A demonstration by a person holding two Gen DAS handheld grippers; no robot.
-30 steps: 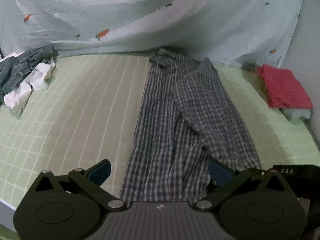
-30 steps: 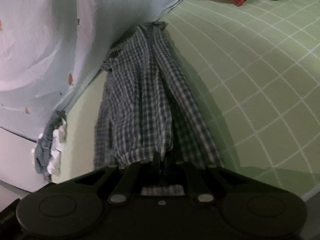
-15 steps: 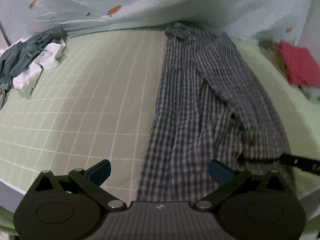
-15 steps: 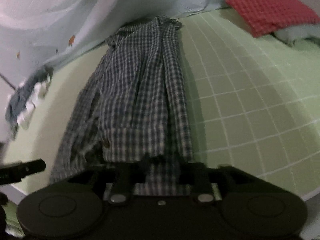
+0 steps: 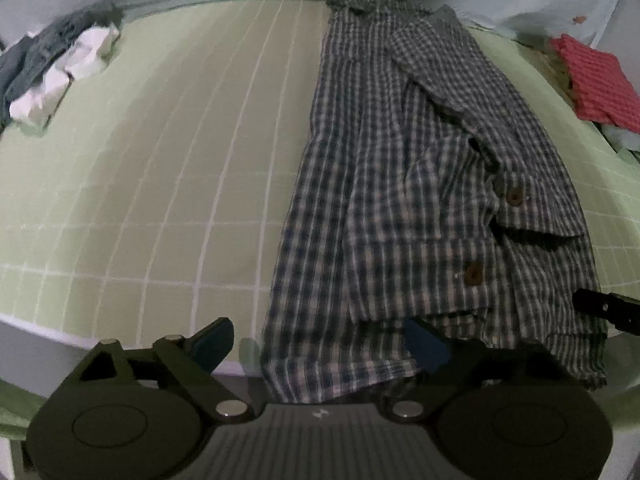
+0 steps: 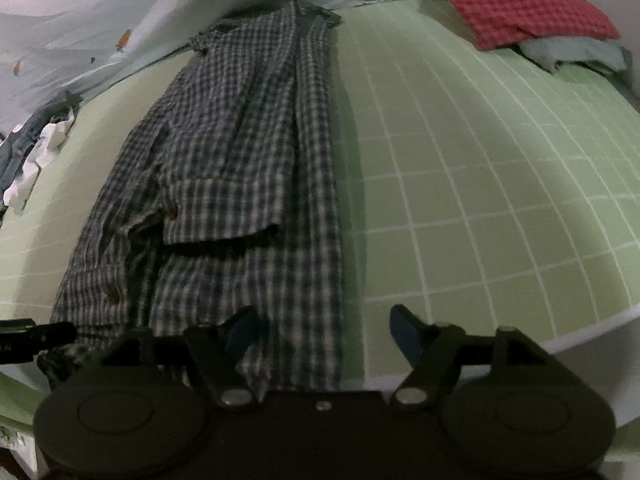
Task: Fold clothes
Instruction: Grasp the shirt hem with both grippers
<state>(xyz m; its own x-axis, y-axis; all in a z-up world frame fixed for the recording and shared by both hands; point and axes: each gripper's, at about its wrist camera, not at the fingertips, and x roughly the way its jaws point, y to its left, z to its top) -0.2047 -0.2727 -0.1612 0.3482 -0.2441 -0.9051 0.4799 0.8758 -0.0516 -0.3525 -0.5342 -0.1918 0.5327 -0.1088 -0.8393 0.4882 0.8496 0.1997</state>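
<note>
A: Nearest first. What are the two claws doing at the bed's edge?

B: The left gripper (image 5: 320,344) stands wide, its jaws starting to close. The hem of the dark blue and white checked button-up shirt (image 5: 420,184) lies between its blue fingertips (image 5: 426,346), but they don't press it yet. The right gripper (image 6: 326,330) has its jaws spreading apart; the hem's right corner sits between them, gripped by neither.

A: So nothing is held. Why both at the hem?

B: The shirt lies lengthwise on the pale green grid-lined bedsheet (image 5: 160,160), sides already folded in, a sleeve laid over it. My guess is that both bottom corners are to be lifted toward the collar.

A: And farther off?

B: To the left is a crumpled heap of grey and white clothes (image 5: 52,68). On the right a folded red waffle-knit cloth (image 6: 520,0) is set well apart, probably finished. Behind it all hangs a light blue carrot-print sheet (image 6: 80,20).
</note>
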